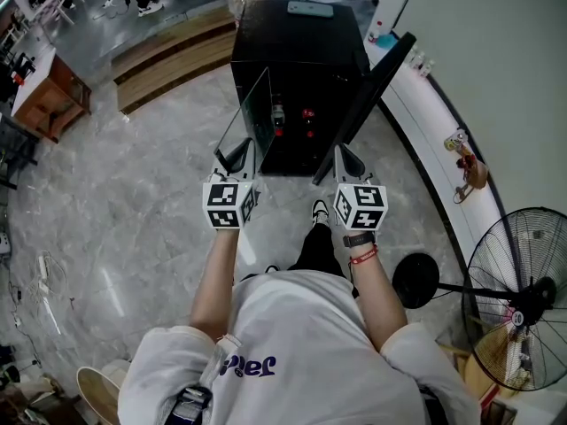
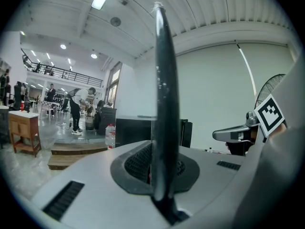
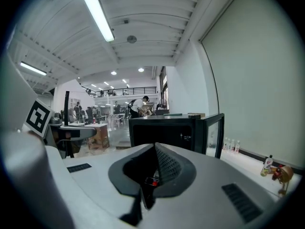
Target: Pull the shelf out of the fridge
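Extraction step looks done: clear glass shelf (image 1: 252, 118) stands outside the small black fridge (image 1: 297, 60) at 12 o'clock, clamped upright by left gripper (image 1: 237, 156). Right gripper (image 1: 347, 158) closed, empty. Next: set it down gently.

Shelf (image 1: 251, 118) before fridge (image 1: 297, 47), left of its door (image 1: 370, 96); fan (image 1: 523, 299) far right.

The glass shelf (image 1: 252, 118) stands on edge across the left half of the fridge (image 1: 297, 51) opening. The swung-out door (image 1: 368, 96) walls its right, with a gap between. The floor (image 1: 133, 202) lies open leftward; a pedestal fan (image 1: 523, 299) crowds its right edge.
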